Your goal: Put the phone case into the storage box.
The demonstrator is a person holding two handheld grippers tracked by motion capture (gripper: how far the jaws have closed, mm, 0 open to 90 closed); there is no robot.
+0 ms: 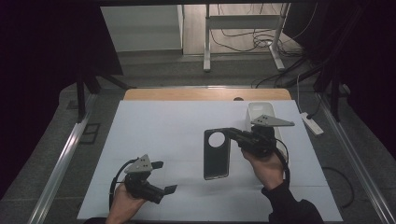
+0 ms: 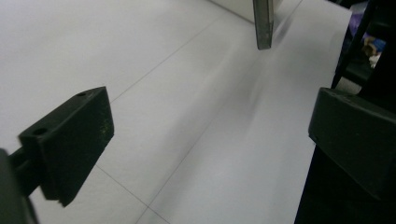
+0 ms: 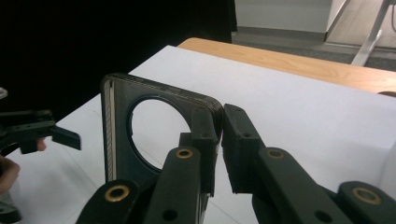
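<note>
In the high view, the right gripper [image 1: 232, 134] sits right of centre, held from below by the person's right hand [image 1: 267, 168], and its 2 jaws are clamped on the top edge of a dark phone case [image 1: 216, 154]. The case hangs in the middle of the frame, long side running up and down, with its round camera hole near the top, above the white sheet [image 1: 159, 130] that covers the table. In the right gripper view, the right gripper [image 3: 219, 149] pinches the case's upper right corner, and the phone case [image 3: 123, 140] stands on edge in the centre left of the frame, its round hole open to the sheet behind it. A strip of bare wooden table edge [image 3: 289, 60] runs across the upper right there. A white box-like object [image 1: 261, 114] stands just behind the right gripper in the high view, toward the upper right of the sheet. The left gripper [image 1: 159, 176] sits in the lower left of the high view, held by the left hand [image 1: 125, 203], well apart from the case. In the left gripper view its jaws stand wide apart at the 2 sides of the frame with nothing but white sheet between them, and the lower end of the phone case [image 2: 264, 23] hangs at the top centre.
</note>
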